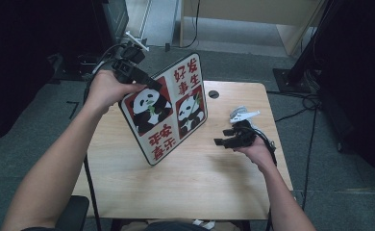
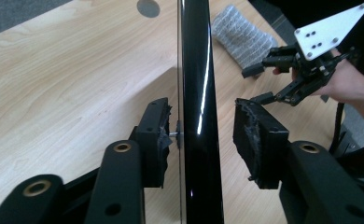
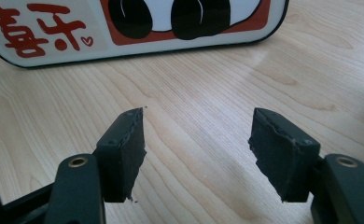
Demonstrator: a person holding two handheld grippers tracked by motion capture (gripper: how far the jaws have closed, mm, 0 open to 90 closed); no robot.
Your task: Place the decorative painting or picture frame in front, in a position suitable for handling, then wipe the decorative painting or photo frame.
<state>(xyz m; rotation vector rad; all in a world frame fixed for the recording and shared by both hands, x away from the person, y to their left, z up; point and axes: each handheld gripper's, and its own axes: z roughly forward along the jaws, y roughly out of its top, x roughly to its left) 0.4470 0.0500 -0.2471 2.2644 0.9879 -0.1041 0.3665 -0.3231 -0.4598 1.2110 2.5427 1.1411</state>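
The flat black-edged board printed with pandas and red characters (image 1: 168,108) stands tilted on one corner at the centre of the pale wooden bench (image 1: 209,187). The left claw (image 1: 147,83) straddles its upper-left edge — pads parted, not pressing. At the right of the frame, the right claw (image 1: 221,137) hovers open — nothing between its pads.

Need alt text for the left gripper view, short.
A glossy black panda board, seen edge-on, stands upright between the left gripper's two black jaws; the right pad stands off it, the left is close against it. Beyond, on the wooden table, a hand holds the right gripper near a grey cloth.
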